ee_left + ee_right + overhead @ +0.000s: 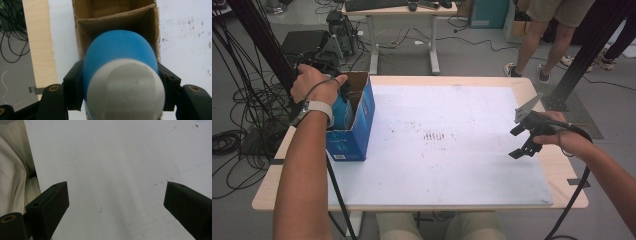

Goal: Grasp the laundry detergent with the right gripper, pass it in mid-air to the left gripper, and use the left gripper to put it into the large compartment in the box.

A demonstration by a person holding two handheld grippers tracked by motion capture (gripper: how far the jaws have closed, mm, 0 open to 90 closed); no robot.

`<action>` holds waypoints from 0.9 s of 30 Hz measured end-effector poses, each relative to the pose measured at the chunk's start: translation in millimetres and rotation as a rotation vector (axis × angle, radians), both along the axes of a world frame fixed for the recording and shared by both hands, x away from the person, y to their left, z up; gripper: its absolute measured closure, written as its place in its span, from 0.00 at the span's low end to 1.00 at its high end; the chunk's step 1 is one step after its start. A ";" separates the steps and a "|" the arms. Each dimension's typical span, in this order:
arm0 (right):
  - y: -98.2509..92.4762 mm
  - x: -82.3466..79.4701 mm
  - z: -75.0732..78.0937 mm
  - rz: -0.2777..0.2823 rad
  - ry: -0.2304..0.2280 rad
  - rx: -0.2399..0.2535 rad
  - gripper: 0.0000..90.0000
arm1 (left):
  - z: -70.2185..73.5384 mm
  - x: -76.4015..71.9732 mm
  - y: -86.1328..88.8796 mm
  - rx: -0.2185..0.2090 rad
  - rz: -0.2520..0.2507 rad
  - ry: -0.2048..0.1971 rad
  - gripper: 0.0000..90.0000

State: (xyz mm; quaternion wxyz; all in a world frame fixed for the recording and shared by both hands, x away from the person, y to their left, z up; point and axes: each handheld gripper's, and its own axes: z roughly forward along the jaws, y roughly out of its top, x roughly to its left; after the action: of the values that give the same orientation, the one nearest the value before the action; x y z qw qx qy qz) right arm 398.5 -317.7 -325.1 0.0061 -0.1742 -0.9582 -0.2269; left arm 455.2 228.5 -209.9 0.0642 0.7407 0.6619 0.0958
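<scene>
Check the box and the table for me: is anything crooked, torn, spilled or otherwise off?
Nothing spilled or broken. The cardboard box stands upright at the table's left edge; its open top has ragged cardboard rims. The left gripper holds the blue and white object over it. The white table cover shows dark scuff marks near its middle.

Floor [472, 55]: grey and smooth, with black cables [242, 110] looping across it at the left.
Desk [532, 87]: pale wood top, covered by a scuffed white sheet [452, 165].
Far table [402, 12]: white legs, a keyboard [374, 4] on top.
Bystanders: bare legs [542, 45] in sneakers at upper right.
Frame: black struts [257, 35] at both sides.
</scene>
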 end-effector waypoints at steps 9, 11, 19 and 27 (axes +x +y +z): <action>2.3 0.2 -1.4 -0.004 0.008 -0.005 0.07 | -18.1 -0.4 0.1 0.005 0.000 -0.004 0.42; 2.5 0.5 -1.7 -0.004 0.011 -0.008 0.07 | -21.8 -0.2 -0.6 0.008 -0.001 -0.005 0.42; 0.7 1.7 -3.4 0.001 0.006 0.000 0.07 | -33.9 1.3 -0.6 0.015 -0.016 0.004 0.42; 0.1 1.5 -4.5 -0.001 0.010 0.002 0.07 | -45.4 2.3 -1.2 0.016 -0.021 0.005 0.42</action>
State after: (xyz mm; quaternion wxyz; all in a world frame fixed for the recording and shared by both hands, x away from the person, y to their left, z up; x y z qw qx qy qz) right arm 400.0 -317.6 -329.5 0.0108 -0.1756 -0.9578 -0.2271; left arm 457.5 227.2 -255.3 0.0579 0.7484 0.6533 0.0985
